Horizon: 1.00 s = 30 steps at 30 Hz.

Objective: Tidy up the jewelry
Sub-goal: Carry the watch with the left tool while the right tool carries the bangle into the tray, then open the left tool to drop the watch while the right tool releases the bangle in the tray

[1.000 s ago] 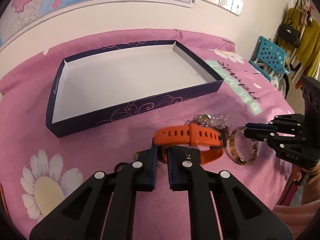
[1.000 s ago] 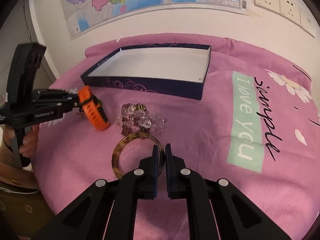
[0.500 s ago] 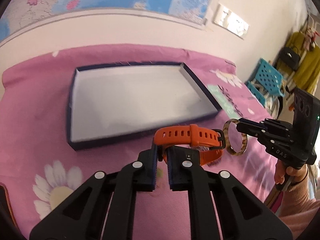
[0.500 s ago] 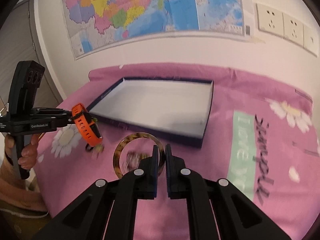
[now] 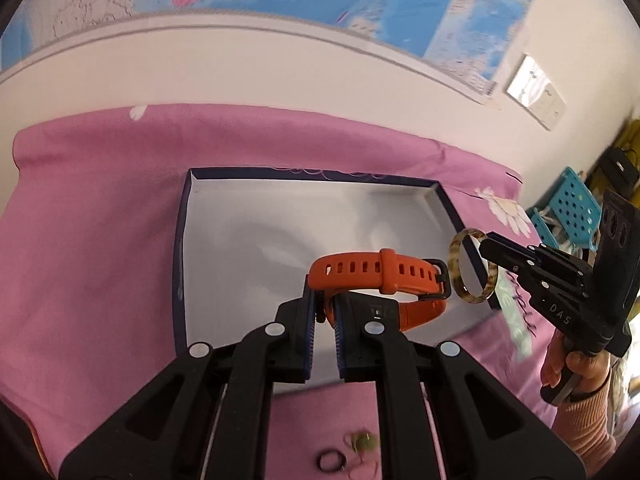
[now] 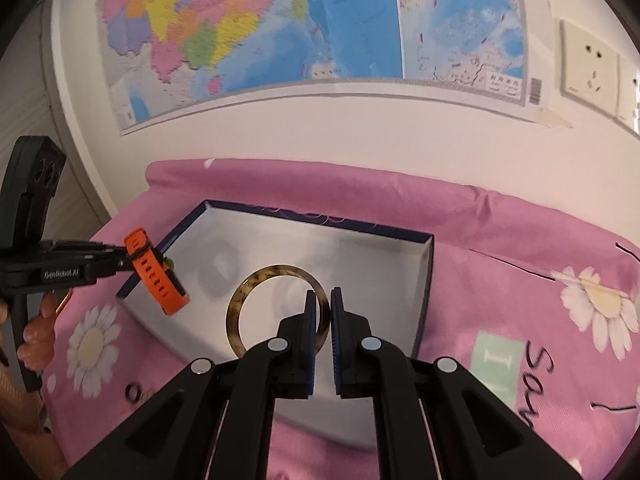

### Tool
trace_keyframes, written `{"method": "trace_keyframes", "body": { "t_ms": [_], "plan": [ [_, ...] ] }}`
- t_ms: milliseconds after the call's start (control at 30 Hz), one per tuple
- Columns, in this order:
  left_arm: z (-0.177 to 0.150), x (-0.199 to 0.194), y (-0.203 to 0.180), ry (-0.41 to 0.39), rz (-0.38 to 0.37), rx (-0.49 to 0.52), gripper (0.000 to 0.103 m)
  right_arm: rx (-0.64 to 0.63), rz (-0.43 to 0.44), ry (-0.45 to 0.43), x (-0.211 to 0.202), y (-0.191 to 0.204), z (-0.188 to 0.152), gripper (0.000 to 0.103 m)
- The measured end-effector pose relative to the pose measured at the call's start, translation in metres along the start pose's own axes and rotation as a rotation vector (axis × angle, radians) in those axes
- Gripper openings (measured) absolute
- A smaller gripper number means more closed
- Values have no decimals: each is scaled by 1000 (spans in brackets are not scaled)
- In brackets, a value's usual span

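My left gripper (image 5: 326,304) is shut on an orange watch (image 5: 380,276) and holds it above the near part of the open dark-blue box (image 5: 180,248) with a white inside. My right gripper (image 6: 325,300) is shut on a tortoiseshell bangle (image 6: 240,300) and holds it over the box (image 6: 426,292). In the left wrist view the bangle (image 5: 456,256) hangs over the box's right wall, just right of the watch. In the right wrist view the watch (image 6: 156,276) hangs over the box's left wall.
The box lies on a pink flowered cloth (image 5: 100,220) against a white wall with a map (image 6: 260,24). A small black ring (image 5: 331,461) and a small green piece (image 5: 362,440) lie on the cloth near me. A blue stool (image 5: 568,204) stands at the right.
Both grippers have lifted their pieces off the cloth and carried them forward to above the box. The bead pile has dropped out of view.
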<state>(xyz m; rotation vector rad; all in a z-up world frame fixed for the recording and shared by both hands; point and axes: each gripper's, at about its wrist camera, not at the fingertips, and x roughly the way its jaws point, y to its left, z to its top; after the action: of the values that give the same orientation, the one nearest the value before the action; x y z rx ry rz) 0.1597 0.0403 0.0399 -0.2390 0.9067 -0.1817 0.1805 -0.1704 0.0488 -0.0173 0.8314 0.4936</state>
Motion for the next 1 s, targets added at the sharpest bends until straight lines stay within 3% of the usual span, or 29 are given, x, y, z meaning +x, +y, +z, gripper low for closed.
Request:
{"method": "trace_keyframes", "body": {
  "t_ms": [400, 733, 800, 833, 1000],
  "plan": [
    [31, 64, 24, 123, 28, -120, 9, 3, -64, 120, 79, -6, 29, 5],
    [45, 83, 25, 163, 43, -161, 9, 6, -99, 202, 111, -9, 44, 5],
    [49, 87, 24, 170, 49, -170, 9, -7, -139, 185, 109, -8, 46, 8],
    [50, 87, 24, 170, 51, -172, 10, -8, -141, 172, 105, -6, 47, 17],
    [53, 96, 21, 177, 47, -190, 11, -102, 12, 112, 84, 26, 45, 21]
  ]
}}
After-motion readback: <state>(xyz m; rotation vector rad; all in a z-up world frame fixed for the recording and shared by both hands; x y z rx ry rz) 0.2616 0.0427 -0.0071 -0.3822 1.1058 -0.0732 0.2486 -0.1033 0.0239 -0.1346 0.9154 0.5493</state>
